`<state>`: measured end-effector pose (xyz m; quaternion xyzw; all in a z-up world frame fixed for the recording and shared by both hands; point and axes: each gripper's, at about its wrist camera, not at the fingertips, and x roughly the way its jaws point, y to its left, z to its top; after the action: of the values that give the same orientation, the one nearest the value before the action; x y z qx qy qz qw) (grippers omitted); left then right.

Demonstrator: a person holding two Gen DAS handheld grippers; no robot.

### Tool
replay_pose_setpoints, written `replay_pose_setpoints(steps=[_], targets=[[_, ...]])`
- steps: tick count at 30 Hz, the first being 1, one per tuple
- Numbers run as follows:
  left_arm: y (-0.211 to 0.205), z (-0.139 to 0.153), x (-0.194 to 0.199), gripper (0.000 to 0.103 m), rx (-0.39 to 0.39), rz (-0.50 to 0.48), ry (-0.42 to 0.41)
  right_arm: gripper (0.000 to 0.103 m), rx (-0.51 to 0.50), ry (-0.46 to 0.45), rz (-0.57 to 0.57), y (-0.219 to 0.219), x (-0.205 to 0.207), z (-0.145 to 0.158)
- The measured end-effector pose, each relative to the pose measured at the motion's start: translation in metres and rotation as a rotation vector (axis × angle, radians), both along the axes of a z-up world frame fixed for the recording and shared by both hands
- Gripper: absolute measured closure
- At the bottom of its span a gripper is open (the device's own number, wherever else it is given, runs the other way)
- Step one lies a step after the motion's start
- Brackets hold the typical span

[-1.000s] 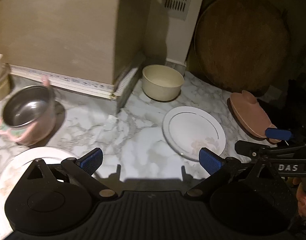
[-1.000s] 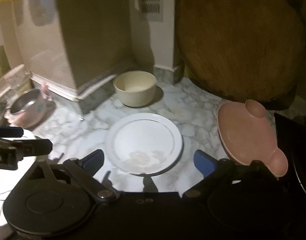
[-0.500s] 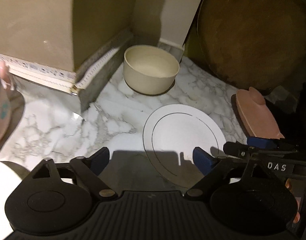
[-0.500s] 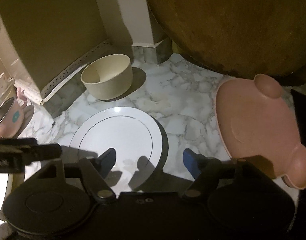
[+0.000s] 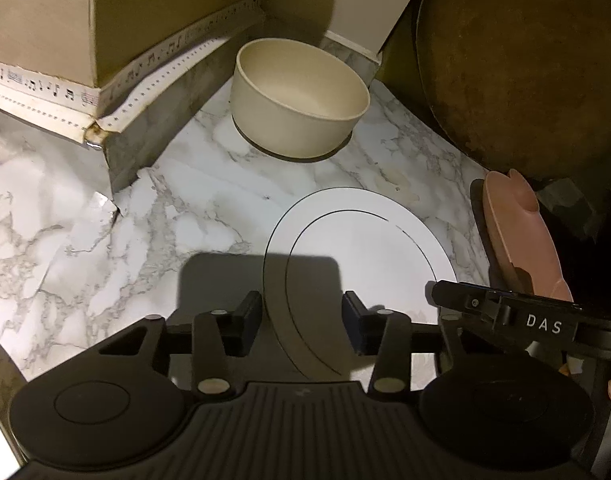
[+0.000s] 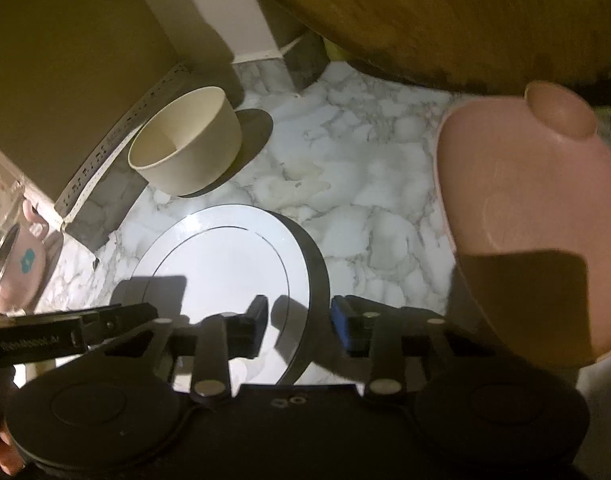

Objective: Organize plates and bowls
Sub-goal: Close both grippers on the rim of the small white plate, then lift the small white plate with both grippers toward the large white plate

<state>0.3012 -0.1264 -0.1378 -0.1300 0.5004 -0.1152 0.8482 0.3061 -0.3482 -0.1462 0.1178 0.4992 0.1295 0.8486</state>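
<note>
Both tools have closed in on the white plate (image 5: 357, 248) over the last second: the left tool (image 5: 301, 316) and the right tool (image 6: 299, 320) were spread wide and farther back, and now each has its jaws narrowed to a small gap straddling the plate's near rim, left edge and right edge in turn (neither looks clamped yet). The plate lies flat on the marble worktop (image 5: 105, 232) between the cream bowl (image 5: 299, 98) and the pink plate (image 6: 533, 216), so a two-sided lift seems imminent.
</note>
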Motion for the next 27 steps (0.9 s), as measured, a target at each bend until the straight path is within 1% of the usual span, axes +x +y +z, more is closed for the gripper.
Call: replay_pose_setpoints(steps=[2,4,7,11,12,13,17,20,24,25,27], targets=[[-0.001,-0.001,0.002,0.064,0.0,0.002,-0.004,0.076,0.019,0.004,-0.002,-0.001,0.002,-0.001],[0.0,-0.001,0.003,0.07,0.005,0.002,-0.002,0.08,0.026,0.008,-0.001,-0.001,0.003,-0.002],[0.002,-0.002,0.004,0.072,-0.001,0.006,-0.003,0.082,0.021,0.008,-0.001,-0.001,0.004,-0.002],[0.006,-0.003,0.004,0.081,0.001,0.006,-0.008,0.087,0.012,0.007,0.0,-0.002,0.003,-0.003],[0.008,-0.003,0.004,0.085,0.0,0.008,-0.008,0.087,0.009,0.007,0.002,-0.002,0.003,-0.003],[0.011,-0.004,0.005,0.086,-0.002,0.011,-0.007,0.088,0.012,0.008,0.003,-0.003,0.004,-0.003],[0.017,-0.004,0.008,0.086,-0.015,0.026,-0.009,0.088,0.015,0.01,0.005,-0.003,0.004,-0.003],[0.016,-0.005,0.009,0.087,-0.028,0.016,-0.008,0.088,0.007,0.008,0.006,-0.001,0.004,-0.002],[0.014,-0.005,0.008,0.087,-0.013,0.015,-0.015,0.089,-0.013,-0.004,0.013,0.002,0.001,-0.001],[0.014,-0.005,0.008,0.089,-0.011,0.02,-0.015,0.089,-0.014,-0.004,0.016,0.003,0.0,-0.001],[0.014,-0.004,0.006,0.09,0.001,0.018,-0.02,0.089,-0.026,-0.011,0.024,0.005,-0.002,0.0]])
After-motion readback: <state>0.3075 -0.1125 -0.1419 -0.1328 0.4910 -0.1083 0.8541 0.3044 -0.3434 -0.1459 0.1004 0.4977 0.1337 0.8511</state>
